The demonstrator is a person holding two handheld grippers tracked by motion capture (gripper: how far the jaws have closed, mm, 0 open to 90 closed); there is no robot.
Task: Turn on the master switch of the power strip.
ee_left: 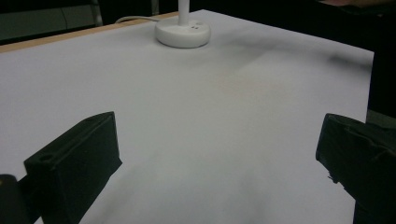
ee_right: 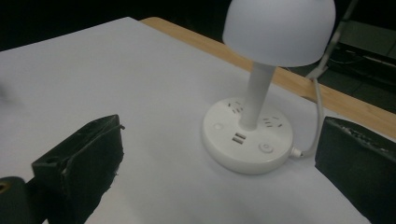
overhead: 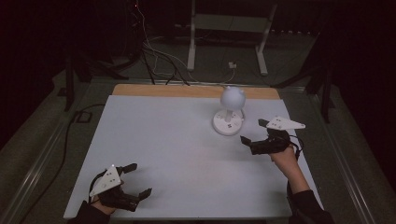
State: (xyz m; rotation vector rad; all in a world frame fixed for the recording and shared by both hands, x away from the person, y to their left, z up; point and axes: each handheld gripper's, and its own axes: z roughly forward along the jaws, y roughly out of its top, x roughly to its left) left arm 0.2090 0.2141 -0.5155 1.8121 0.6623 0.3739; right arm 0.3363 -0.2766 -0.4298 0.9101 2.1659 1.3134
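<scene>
We see the left gripper [overhead: 141, 178] low on the white table [overhead: 163, 140], jaws wide, empty. Right gripper [overhead: 251, 133] beside the lamp [overhead: 230, 112], jaws wide, empty.

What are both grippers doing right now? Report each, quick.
Left gripper: open, empty, over the near left of the table.
Right gripper: open, empty, beside the lamp, not touching it.

The left gripper [overhead: 137, 178] sits low at the near left, held in the left hand [overhead: 100, 205], jaws spread wide and holding nothing. The right gripper [overhead: 252, 133], in the right hand [overhead: 285, 156], points left with jaws also wide apart, forearm reaching in from below.
</scene>
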